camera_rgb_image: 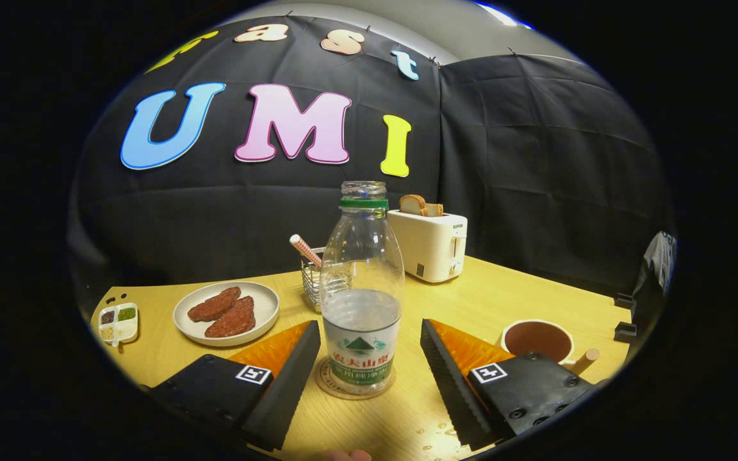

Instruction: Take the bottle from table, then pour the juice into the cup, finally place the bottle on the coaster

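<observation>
- Standing upright on the coaster (354, 389), the bottle (361, 294) has no cap and looks about half full; placing appears done.
- The cup (537, 339), right of the bottle, holds dark liquid, so pouring seems finished.
- Level and low over the surface (523, 288), the gripper (369, 368) is spread wide, fingers flanking the bottle without touching.

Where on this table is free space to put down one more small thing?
Bare wood lies between the plate and the toaster, behind the bottle, and beyond the cup toward the table's far edge. Crowded: around the coaster, where the bottle stands between the open gripper's fingers. Droplets wet the near wood.
</observation>
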The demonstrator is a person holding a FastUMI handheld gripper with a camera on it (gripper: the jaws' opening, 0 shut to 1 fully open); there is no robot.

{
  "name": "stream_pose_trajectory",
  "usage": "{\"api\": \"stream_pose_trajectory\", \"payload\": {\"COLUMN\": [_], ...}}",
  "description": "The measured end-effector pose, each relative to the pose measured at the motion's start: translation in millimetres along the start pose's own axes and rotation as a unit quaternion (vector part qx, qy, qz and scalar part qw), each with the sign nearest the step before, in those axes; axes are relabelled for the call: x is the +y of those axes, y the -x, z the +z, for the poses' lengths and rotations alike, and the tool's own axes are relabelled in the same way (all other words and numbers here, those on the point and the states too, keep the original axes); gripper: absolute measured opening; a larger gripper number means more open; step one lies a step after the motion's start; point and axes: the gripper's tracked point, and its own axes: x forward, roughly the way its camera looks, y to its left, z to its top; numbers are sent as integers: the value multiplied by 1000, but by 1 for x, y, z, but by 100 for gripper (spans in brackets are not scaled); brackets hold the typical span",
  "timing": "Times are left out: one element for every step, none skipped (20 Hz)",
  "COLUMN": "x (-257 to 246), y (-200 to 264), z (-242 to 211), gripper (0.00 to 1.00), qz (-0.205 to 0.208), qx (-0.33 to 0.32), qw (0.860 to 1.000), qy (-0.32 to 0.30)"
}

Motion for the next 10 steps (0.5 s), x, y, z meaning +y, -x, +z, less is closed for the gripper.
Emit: {"api": "stream_pose_trajectory", "payload": {"x": [-1,0,1,3,3,4,3,4,6,7], "y": [6,13,20,28,37,45,53,61,69,78], "z": [-3,-4,-3,-2,1,4,7,9,13,17], "gripper": [97,97,97,97,97,97,97,97,97,97], "qz": [3,6,10,15,21,28,36,44,54,63], "qx": [3,5,5,4,1,-2,-4,-6,-8,-9], "qw": [1000,1000,1000,1000,1000,1000,999,999,998,998], "qy": [1,1,1,2,5,8,10,11,10,11]}}
